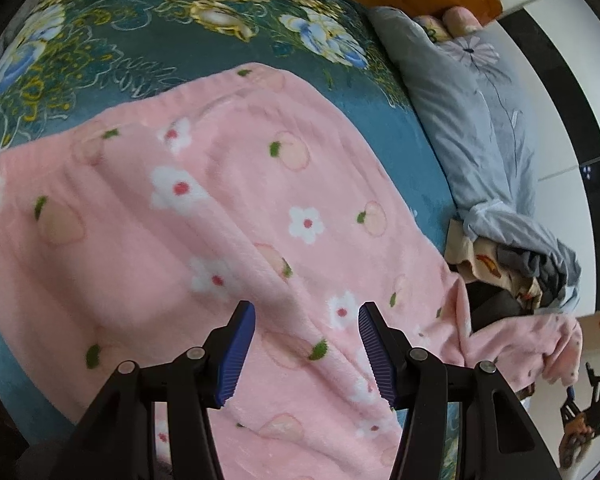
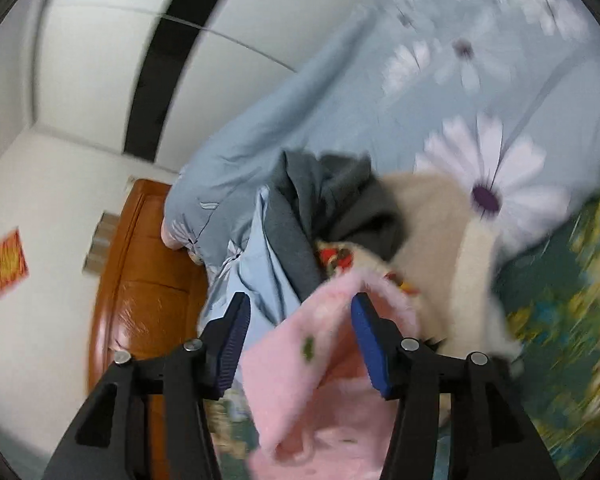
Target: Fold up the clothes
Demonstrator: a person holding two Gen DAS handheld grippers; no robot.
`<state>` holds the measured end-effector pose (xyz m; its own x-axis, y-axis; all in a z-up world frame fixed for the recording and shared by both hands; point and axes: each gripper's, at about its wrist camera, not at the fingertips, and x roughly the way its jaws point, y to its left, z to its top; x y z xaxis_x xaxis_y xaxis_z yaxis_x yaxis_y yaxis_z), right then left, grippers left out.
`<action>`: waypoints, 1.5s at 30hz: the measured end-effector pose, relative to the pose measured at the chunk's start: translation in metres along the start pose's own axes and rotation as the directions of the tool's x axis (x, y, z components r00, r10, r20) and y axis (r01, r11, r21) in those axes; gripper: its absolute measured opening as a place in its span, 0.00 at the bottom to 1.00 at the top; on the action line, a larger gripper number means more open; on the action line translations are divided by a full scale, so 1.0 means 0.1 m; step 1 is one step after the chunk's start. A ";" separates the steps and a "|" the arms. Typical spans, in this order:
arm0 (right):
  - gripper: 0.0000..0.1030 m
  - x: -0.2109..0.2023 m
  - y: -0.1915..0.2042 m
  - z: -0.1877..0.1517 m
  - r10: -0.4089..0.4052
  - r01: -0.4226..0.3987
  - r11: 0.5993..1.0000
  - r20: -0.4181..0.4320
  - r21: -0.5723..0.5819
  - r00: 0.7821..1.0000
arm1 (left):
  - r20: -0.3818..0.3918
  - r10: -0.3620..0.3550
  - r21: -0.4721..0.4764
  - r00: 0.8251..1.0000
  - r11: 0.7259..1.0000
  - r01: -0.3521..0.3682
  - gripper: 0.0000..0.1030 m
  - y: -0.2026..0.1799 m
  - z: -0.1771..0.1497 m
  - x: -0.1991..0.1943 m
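The pink garment (image 1: 228, 216) lies spread over the bed (image 1: 148, 44), one end trailing off its edge toward the clothes pile (image 2: 340, 208). The left tool (image 1: 307, 350) hovers with jaws apart. The right tool (image 2: 300, 340) is also apart, fabric draped between its jaws but unclamped. No fold looks made yet.

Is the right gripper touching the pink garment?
Touching. In the right wrist view the pink garment drapes between the open right gripper, lying against one of its fingers.

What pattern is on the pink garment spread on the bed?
White flowers and pale peaches with green leaves on the pink garment, clearest in the left wrist view.
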<state>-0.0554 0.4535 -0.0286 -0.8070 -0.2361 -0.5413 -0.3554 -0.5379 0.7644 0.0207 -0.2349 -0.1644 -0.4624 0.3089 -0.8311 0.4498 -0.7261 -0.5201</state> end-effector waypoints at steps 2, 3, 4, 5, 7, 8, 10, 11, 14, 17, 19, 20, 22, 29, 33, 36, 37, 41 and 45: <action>0.52 -0.11 0.05 -0.09 -0.102 0.102 0.985 0.009 -0.137 0.995 | -0.006 0.013 0.023 1.000 1.000 -0.012 0.56 -0.05 -0.01 0.03; 0.52 -0.13 0.06 -0.16 -0.123 0.120 0.975 -0.005 -0.185 0.992 | -0.009 0.019 0.035 1.000 0.999 -0.018 0.56 -0.08 -0.02 0.04; 0.52 -0.09 0.06 -0.27 -0.110 0.098 0.973 -0.047 -0.207 0.993 | -0.012 0.025 0.046 1.000 0.999 -0.025 0.56 -0.10 -0.03 0.06; 0.52 -0.06 0.07 -0.38 -0.097 0.075 0.971 -0.089 -0.228 0.991 | -0.013 0.034 0.056 0.999 0.998 -0.033 0.56 -0.12 -0.03 0.07; 0.55 0.02 0.06 -0.59 -0.077 0.033 0.967 -0.170 -0.251 0.982 | -0.011 0.039 0.055 0.999 0.998 -0.038 0.56 -0.12 -0.03 0.06; 0.57 0.09 0.02 -0.69 -0.072 0.022 0.972 -0.203 -0.235 0.977 | -0.010 0.041 0.054 0.999 0.998 -0.041 0.56 -0.11 -0.03 0.06; 0.57 0.23 -0.08 -0.88 -0.060 0.012 0.983 -0.255 -0.184 0.965 | -0.006 0.041 0.043 0.999 0.998 -0.041 0.56 -0.09 -0.03 0.04; 0.57 0.31 -0.14 -0.96 -0.061 0.018 0.988 -0.281 -0.153 0.958 | -0.003 0.038 0.033 0.999 0.999 -0.038 0.56 -0.07 -0.03 0.02; 0.59 0.49 -0.34 -1.16 -0.021 0.010 0.999 -0.329 -0.036 0.944 | 0.013 0.016 0.002 1.000 1.000 -0.016 0.56 -0.02 -0.03 -0.02; 0.61 0.60 -0.54 -1.23 -0.026 0.046 0.997 -0.307 0.059 0.951 | 0.015 0.008 -0.007 1.000 1.000 -0.007 0.56 -0.01 -0.03 -0.04; 0.61 0.62 -0.63 -1.24 0.005 0.025 0.994 -0.266 0.111 0.964 | 0.015 0.002 -0.002 1.000 1.000 -0.002 0.56 -0.02 -0.03 -0.04; 0.61 0.62 -0.65 -1.23 0.023 0.009 0.992 -0.242 0.129 0.970 | 0.015 0.000 0.000 1.000 1.000 0.000 0.56 -0.02 -0.03 -0.04; 0.61 0.67 -0.64 -1.19 0.050 -0.020 0.988 -0.200 0.151 0.979 | 0.014 -0.004 0.005 1.000 1.000 0.004 0.56 -0.03 -0.03 -0.04; 0.10 0.63 -0.39 -1.14 -0.024 0.044 0.988 -0.137 0.149 0.990 | 0.016 -0.046 -0.023 0.999 0.999 0.047 0.56 0.04 -0.03 -0.06; 0.06 0.12 -0.04 -1.05 0.010 -0.005 0.996 -0.065 0.084 0.998 | 0.013 -0.075 -0.035 0.997 0.997 0.075 0.56 0.06 -0.02 -0.08; 0.05 -0.55 0.30 -0.98 0.104 -0.105 0.994 -0.009 -0.021 0.994 | 0.003 -0.094 -0.019 0.996 0.995 0.094 0.56 0.03 -0.02 -0.11; 0.05 -0.80 0.39 -0.97 0.144 -0.144 0.989 0.005 -0.033 0.990 | 0.002 -0.096 -0.005 0.995 0.995 0.096 0.56 0.02 -0.02 -0.13; 0.05 -1.74 0.71 -0.98 0.239 -0.237 0.971 0.093 -0.038 0.966 | -0.005 -0.115 0.033 0.993 0.993 0.115 0.56 -0.02 -0.03 -0.18; 0.05 -2.15 0.67 -0.82 0.132 -0.119 0.991 0.266 -0.067 0.955 | -0.027 -0.104 0.040 0.994 0.994 0.105 0.56 -0.04 -0.02 -0.13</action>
<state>0.1332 0.4013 0.1106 -0.9431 -0.0810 -0.3224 -0.2249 -0.5587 0.7983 0.0266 -0.2348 -0.1515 -0.4862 0.3989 -0.7775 0.3682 -0.7134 -0.5962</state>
